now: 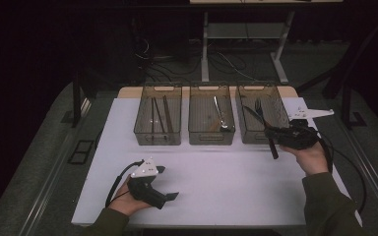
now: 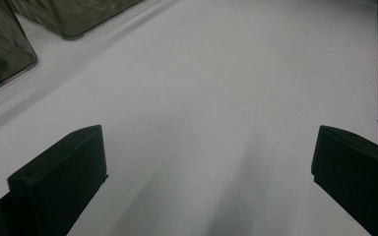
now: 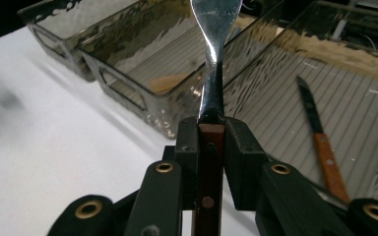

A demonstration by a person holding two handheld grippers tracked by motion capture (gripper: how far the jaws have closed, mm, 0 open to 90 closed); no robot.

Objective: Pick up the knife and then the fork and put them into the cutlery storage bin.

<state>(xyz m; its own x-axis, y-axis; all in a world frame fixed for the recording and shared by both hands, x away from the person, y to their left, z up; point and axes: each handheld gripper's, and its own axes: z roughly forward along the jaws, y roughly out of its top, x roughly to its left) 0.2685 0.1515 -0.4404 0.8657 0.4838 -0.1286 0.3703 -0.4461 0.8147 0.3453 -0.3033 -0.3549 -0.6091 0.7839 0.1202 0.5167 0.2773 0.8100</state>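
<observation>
Right gripper view shows the right gripper (image 3: 210, 147) clamped on a wooden-handled utensil (image 3: 211, 69) over the right bin (image 1: 275, 105), where a knife (image 3: 322, 142) lies. Left gripper (image 2: 206, 162) rests gaping on the white table (image 2: 226, 73).

No writing, label, brand mark, number or sign can be read in any of the views: the three smoky translucent plastic bins (image 1: 211, 120) and the white table (image 1: 216, 182) bear no lettering, and the wood-handled steel utensil (image 3: 210, 93) shows no stamp.
</observation>
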